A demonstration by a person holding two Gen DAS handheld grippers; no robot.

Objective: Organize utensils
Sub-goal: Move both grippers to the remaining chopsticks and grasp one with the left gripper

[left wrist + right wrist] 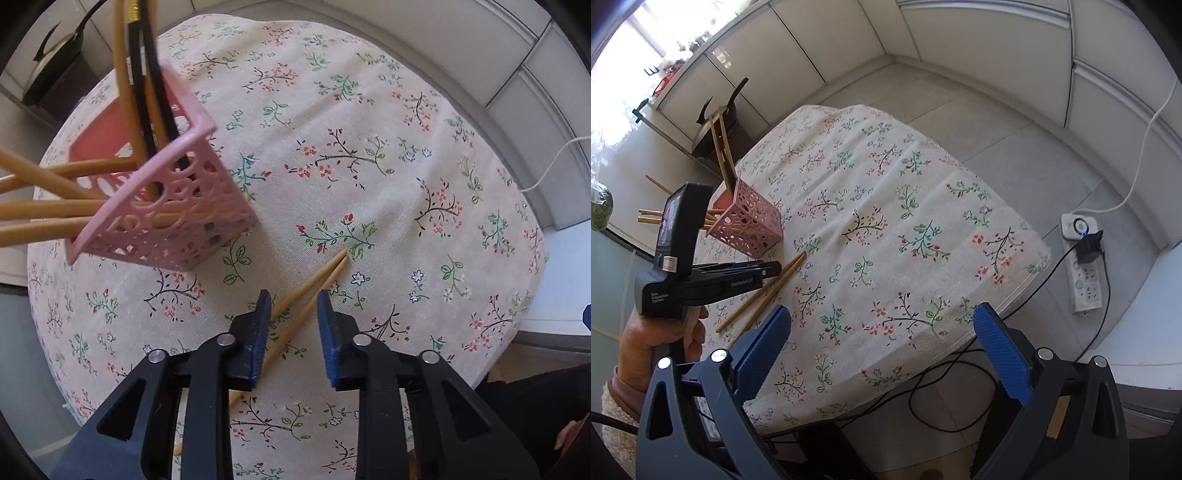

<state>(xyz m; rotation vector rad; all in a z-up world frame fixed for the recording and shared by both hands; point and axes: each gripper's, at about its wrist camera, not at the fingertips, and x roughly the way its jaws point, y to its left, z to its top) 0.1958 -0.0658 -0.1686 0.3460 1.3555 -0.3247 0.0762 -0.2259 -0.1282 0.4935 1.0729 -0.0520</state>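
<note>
Left gripper (293, 301) with blue-padded black jaws parted, hovers low over pair of loose bamboo chopsticks (317, 278) lying side by side on floral tablecloth (369, 110); nothing gripped. Pink perforated plastic basket (177, 206) stands just beyond, holding several bamboo and black chopsticks (147, 85) leaning out. Right gripper (882, 325) spread wide, empty, held above near table edge, well apart from the loose pair (772, 284). White power strip (1084, 266) on floor.

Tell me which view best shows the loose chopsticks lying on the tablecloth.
The right wrist view: the loose chopsticks lie in full length on the tablecloth, beside the pink holder. In the left wrist view the open left hand-held gripper hides their middle; only the tips and a lower stretch show.
</note>
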